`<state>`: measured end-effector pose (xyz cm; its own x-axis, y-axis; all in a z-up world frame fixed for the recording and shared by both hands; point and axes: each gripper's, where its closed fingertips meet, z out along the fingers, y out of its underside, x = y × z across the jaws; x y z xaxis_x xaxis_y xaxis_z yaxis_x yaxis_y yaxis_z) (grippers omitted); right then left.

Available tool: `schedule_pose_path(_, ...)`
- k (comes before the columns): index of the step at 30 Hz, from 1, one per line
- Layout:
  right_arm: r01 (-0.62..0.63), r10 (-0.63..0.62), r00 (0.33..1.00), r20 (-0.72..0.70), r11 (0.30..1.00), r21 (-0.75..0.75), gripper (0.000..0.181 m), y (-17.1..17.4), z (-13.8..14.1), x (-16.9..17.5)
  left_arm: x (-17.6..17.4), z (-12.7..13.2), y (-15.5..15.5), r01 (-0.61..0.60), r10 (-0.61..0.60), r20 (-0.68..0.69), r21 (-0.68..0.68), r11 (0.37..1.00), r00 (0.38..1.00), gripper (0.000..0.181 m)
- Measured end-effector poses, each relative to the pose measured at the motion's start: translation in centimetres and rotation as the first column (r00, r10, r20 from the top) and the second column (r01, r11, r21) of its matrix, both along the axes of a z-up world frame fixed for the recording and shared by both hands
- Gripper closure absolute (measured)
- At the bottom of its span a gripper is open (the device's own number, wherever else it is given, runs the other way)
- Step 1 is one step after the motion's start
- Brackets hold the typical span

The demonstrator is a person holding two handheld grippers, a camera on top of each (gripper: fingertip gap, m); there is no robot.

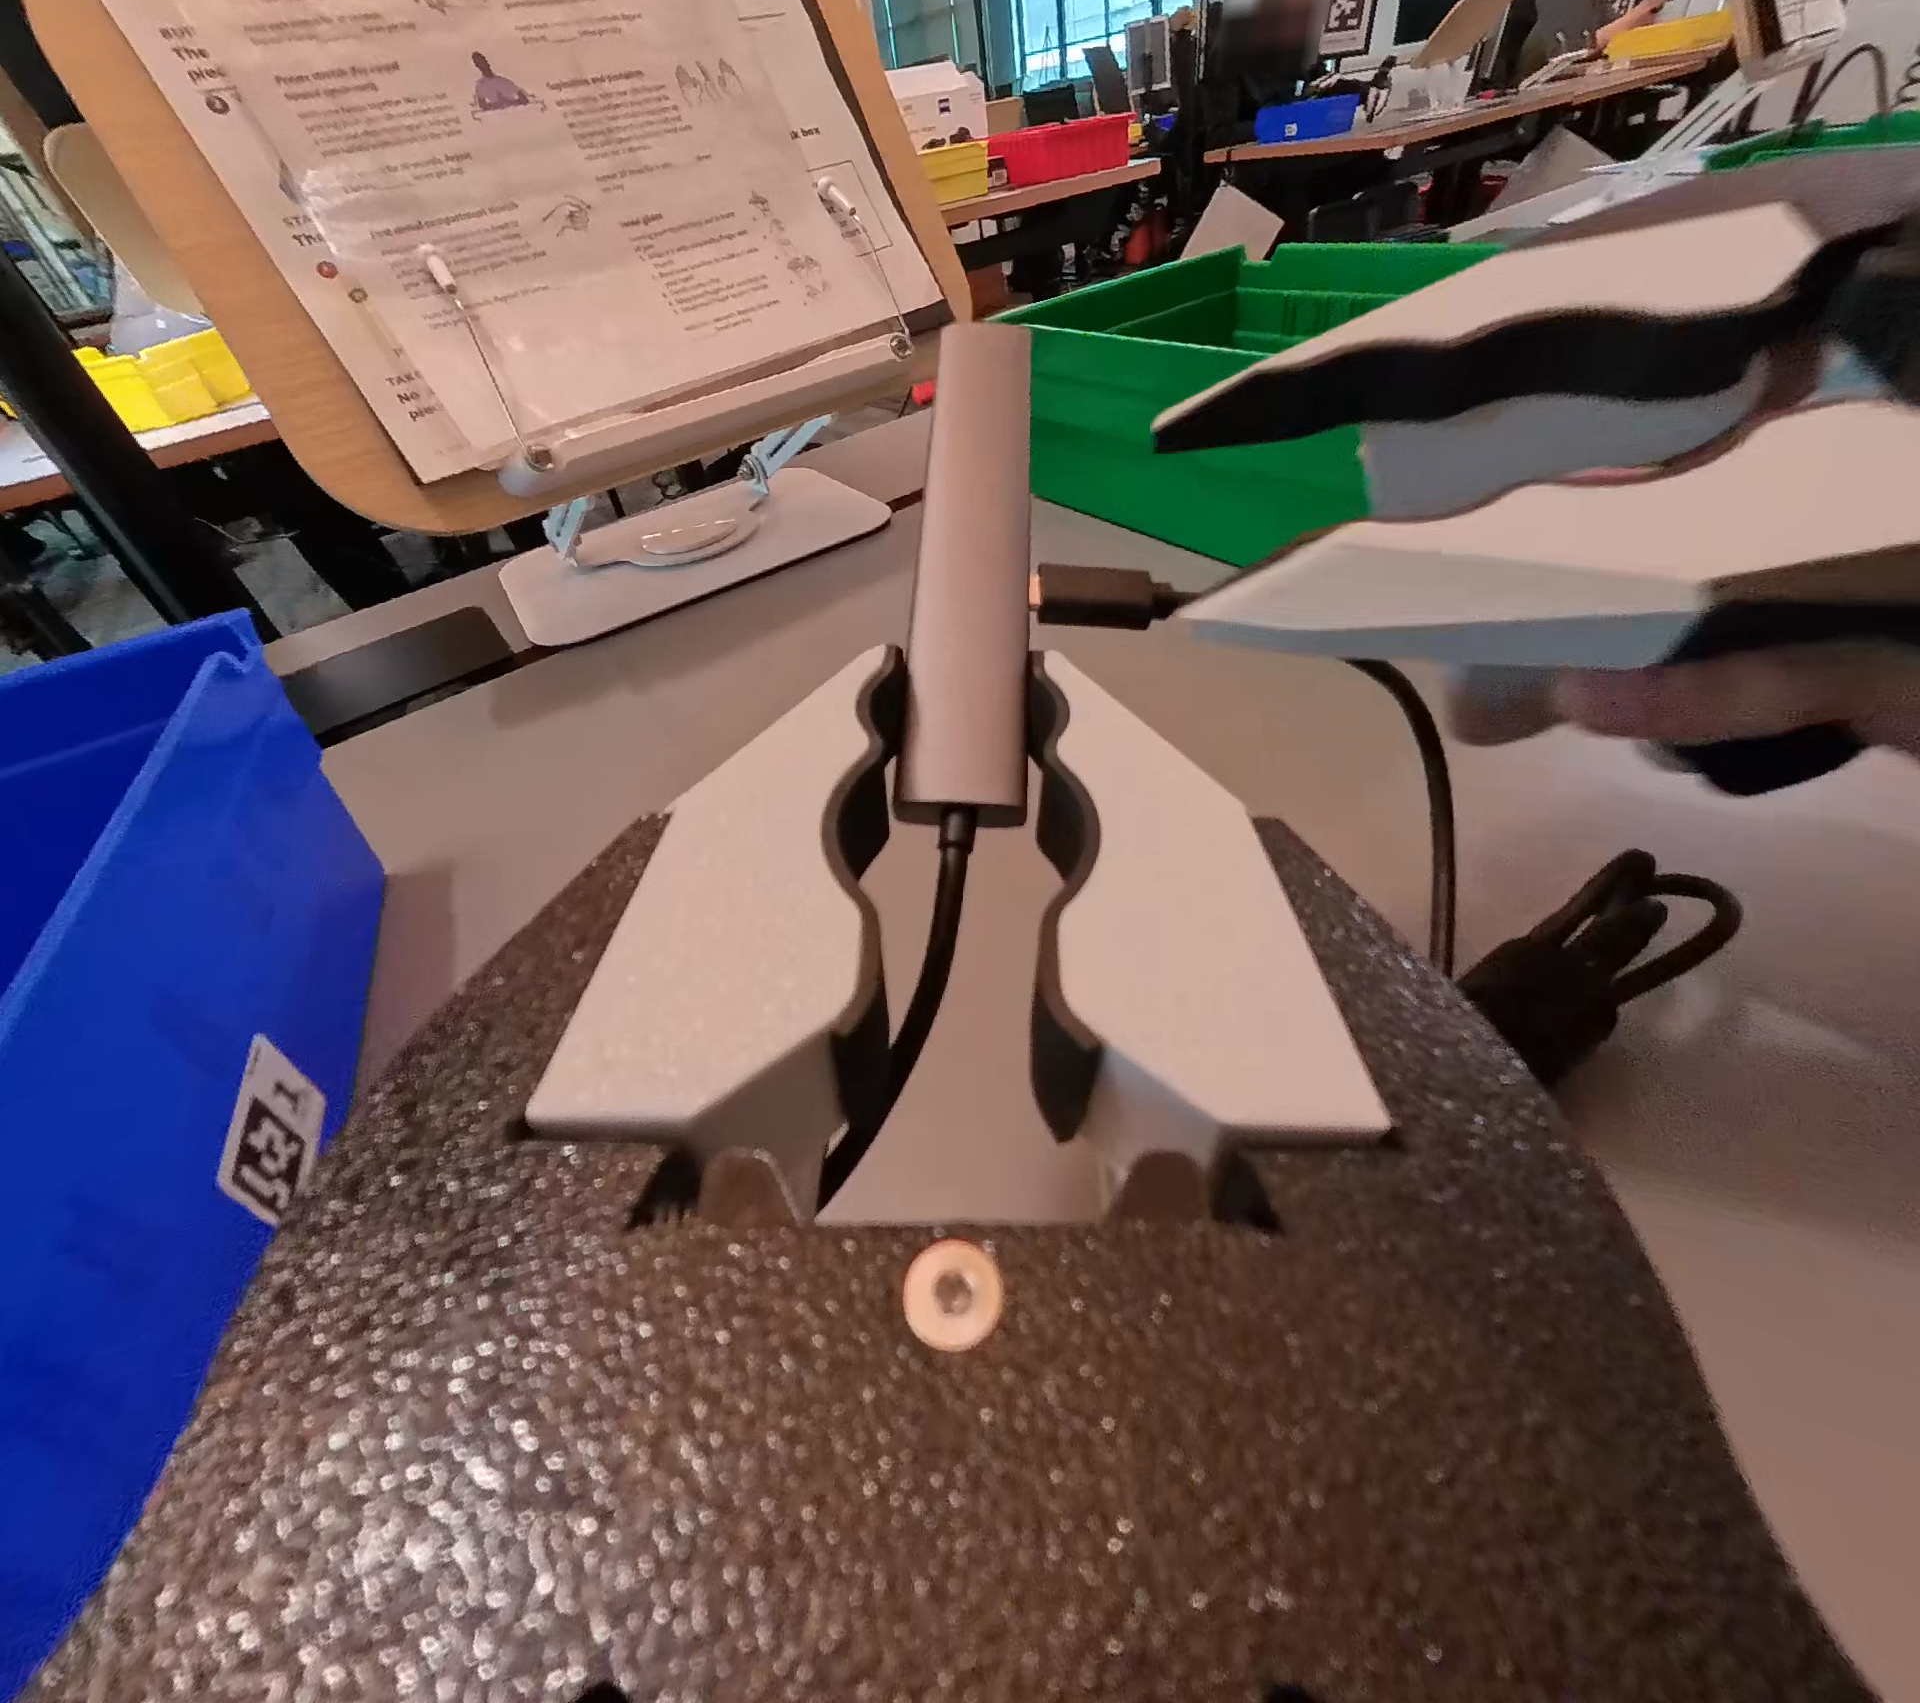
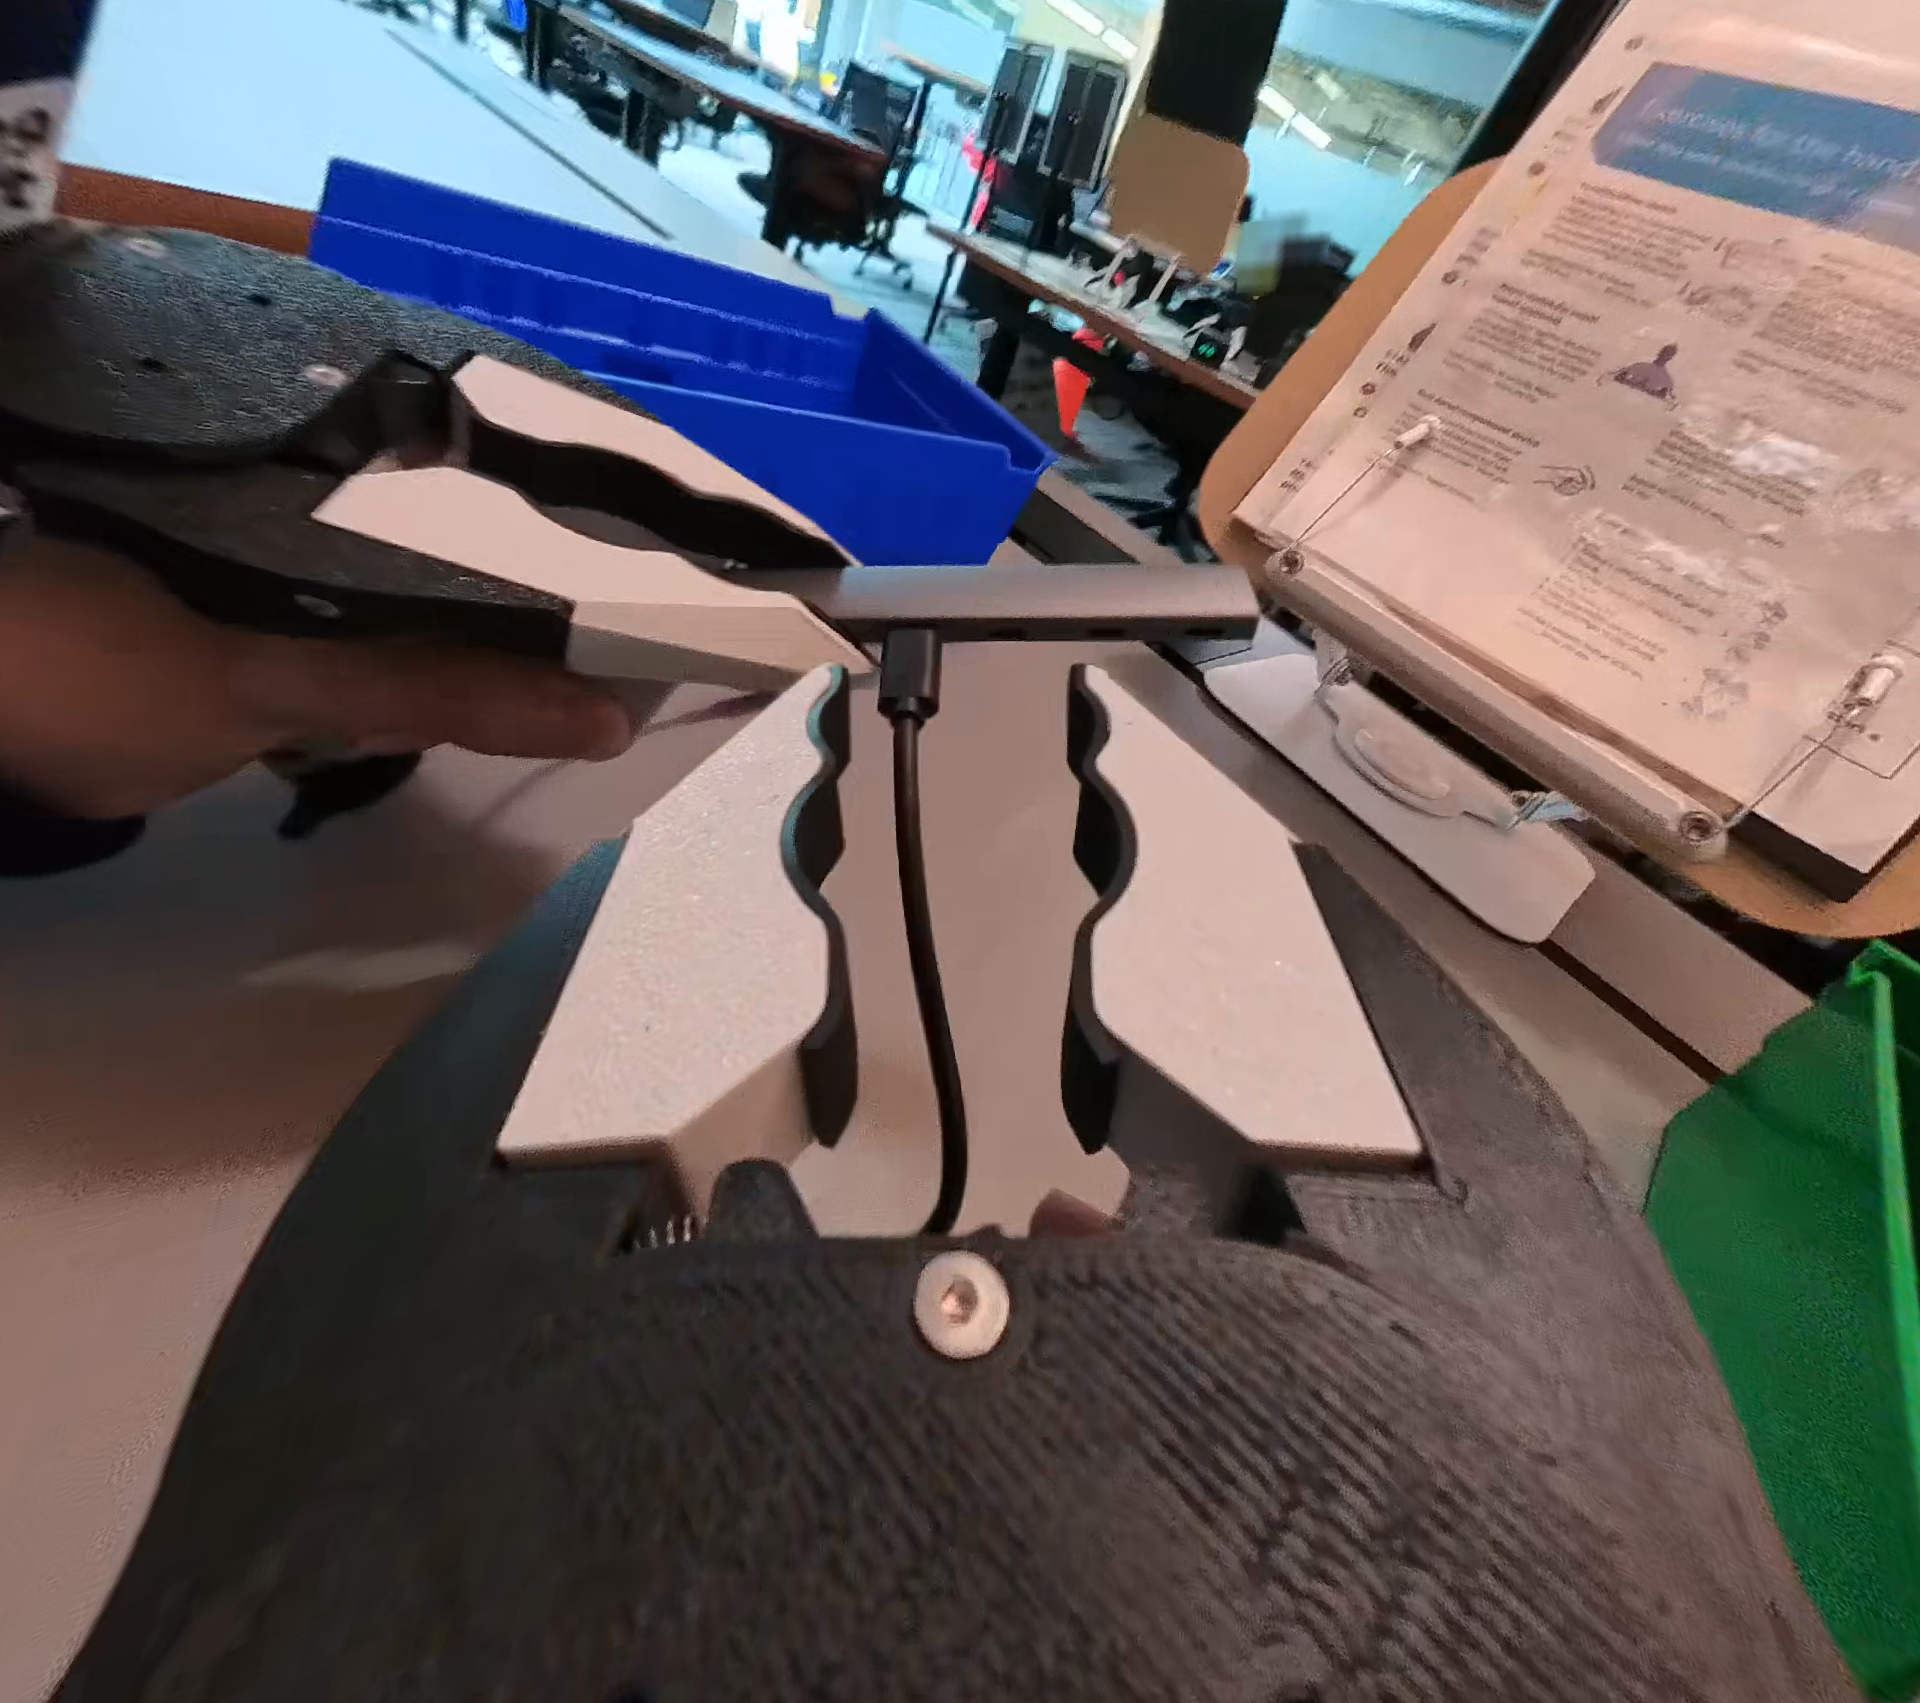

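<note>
My left gripper [image 1: 963, 677] is shut on the near end of a grey bar-shaped USB hub [image 1: 971, 531], held up above the grey table. The hub's own black lead [image 1: 935, 947] trails down between my fingers. My right gripper [image 2: 956, 682] is open, and a black cable [image 2: 925, 926] runs loose between its fingers. The cable's black plug [image 2: 910, 666] meets the hub's [image 2: 1049, 599] side. In the left wrist view the right gripper [image 1: 1174, 526] comes in from the right, with the plug [image 1: 1101, 597] at the hub's edge. The left gripper also shows in the right wrist view [image 2: 857, 609].
A blue bin [image 1: 156, 926] stands at the left and a green bin [image 1: 1195, 386] at the back right. A wooden document stand with a printed sheet [image 1: 468, 147] stands behind the hub. A bundled black cable [image 1: 1590, 957] lies on the table [image 1: 623, 770]. Office desks lie beyond. Spacing between my two grippers at the tips: around 4 cm.
</note>
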<state>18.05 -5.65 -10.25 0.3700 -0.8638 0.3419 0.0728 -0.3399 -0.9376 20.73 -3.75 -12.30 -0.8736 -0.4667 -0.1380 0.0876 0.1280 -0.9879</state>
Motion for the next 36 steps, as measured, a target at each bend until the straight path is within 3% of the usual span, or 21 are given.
schedule_pose_path(11,-0.016,0.018,0.999,0.047,0.999,-0.051,0.169,0.3,-2.2,0.8,-0.4,-1.1,-0.9,0.063,-0.063,-0.142,-0.008,0.998,0.988,0.16)
schedule_pose_path(27,0.034,-0.005,0.988,0.154,0.982,-0.184,0.17,0.3,-2.0,0.7,-1.0,-1.7,-1.4,0.139,-0.147,-0.252,-0.049,0.989,0.957,0.16)
schedule_pose_path(30,0.036,-0.02,0.995,0.098,0.987,-0.158,0.17,0.3,-1.9,0.6,-1.2,-1.6,-1.4,0.152,-0.165,-0.273,-0.068,0.986,0.948,0.16)
schedule_pose_path(33,0.094,-0.081,0.993,0.083,0.98,-0.175,0.17,0.3,-1.7,0.7,-0.9,-1.1,-1.2,0.098,-0.108,-0.222,-0.056,0.994,0.969,0.16)
schedule_pose_path(35,0.137,-0.126,0.988,0.092,0.983,-0.126,0.17,-0.6,-1.1,-0.3,2.0,-0.4,1.0,-0.109,0.103,-0.134,-0.041,0.993,0.986,0.16)
schedule_pose_path(36,0.147,-0.141,0.986,0.086,0.987,-0.069,0.17,-1.4,-0.9,-1.1,3.5,0.4,2.7,-0.163,0.147,-0.164,-0.089,0.983,0.976,0.16)
